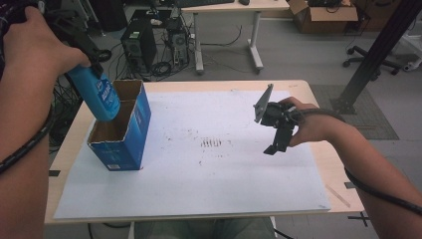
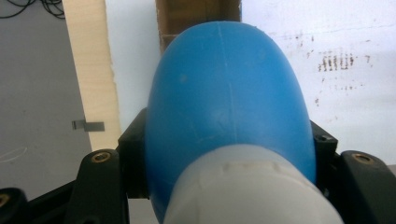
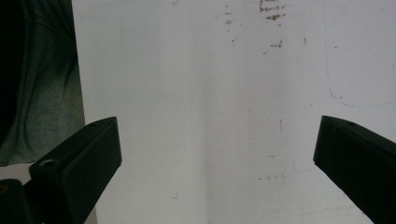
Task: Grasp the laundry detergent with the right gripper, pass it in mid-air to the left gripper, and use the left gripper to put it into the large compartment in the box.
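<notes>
- At the upper left of the high view, the left gripper [image 1: 85, 56] carries a blue bottle [image 1: 99, 95] base-down over an open blue carton [image 1: 130, 130], its fingers closed on the bottle just below the white cap.
- The bottle's lower end dips past the carton's rim at the rear of the opening; whether it touches the cardboard walls cannot be told.
- In the left gripper view the bottle [image 2: 229, 93] bulges between the black fingers [image 2: 100, 186], with the brown inside of the carton [image 2: 196, 18] showing just beyond it at the top of the frame.
- The carton stands upright on the left part of the white sheet [image 1: 224, 174] that covers the table [image 1: 328, 164]; its visible inside looks bare.
- At the centre right of the high view, the right gripper [image 1: 274, 142] hangs above the sheet, well apart from the carton.
- The right gripper view has its fingers [image 3: 79, 163] spread wide with nothing between them, the marked sheet [image 3: 210, 116] below.
- By the look of it, the pick-up is done and the packing is partway: the bottle is not yet lowered fully in or let go.
</notes>
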Motion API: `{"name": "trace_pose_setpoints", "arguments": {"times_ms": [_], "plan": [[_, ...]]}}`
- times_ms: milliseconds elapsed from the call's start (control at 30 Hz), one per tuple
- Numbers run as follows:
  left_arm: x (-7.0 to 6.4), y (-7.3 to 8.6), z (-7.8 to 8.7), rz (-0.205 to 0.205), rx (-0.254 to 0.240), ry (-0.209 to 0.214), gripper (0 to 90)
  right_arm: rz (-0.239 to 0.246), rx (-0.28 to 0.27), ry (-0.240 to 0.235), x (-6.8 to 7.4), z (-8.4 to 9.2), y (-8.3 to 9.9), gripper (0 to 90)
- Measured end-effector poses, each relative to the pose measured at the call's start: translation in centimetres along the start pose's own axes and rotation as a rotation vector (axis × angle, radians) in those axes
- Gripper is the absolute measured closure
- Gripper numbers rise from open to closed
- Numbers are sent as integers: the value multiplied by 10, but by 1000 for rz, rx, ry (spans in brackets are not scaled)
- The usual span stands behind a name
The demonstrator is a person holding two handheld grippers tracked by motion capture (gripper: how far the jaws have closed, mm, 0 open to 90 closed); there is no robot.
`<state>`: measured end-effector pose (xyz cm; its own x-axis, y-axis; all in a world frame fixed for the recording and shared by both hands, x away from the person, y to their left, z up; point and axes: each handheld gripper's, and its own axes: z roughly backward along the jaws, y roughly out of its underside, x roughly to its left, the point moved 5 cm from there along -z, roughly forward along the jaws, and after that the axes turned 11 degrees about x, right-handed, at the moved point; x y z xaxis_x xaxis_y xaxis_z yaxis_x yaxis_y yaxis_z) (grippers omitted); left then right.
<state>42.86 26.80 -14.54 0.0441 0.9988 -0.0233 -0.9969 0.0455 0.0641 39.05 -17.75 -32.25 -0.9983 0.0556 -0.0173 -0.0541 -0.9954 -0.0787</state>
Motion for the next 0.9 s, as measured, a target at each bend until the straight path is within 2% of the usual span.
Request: {"name": "trace_pose_setpoints", "arguments": {"times_ms": [200, 467, 900], "plan": [[3, -1, -15, 0, 2, 2, 380, 2, 0, 0, 1, 0, -1, 8], [5, -3, -41, -4, 30, 10, 381, 8, 5, 2, 2, 1, -2, 8], [5, -9, -69, -11, 41, 11, 380, 1, -1, 6, 2, 2, 1, 9]]}}
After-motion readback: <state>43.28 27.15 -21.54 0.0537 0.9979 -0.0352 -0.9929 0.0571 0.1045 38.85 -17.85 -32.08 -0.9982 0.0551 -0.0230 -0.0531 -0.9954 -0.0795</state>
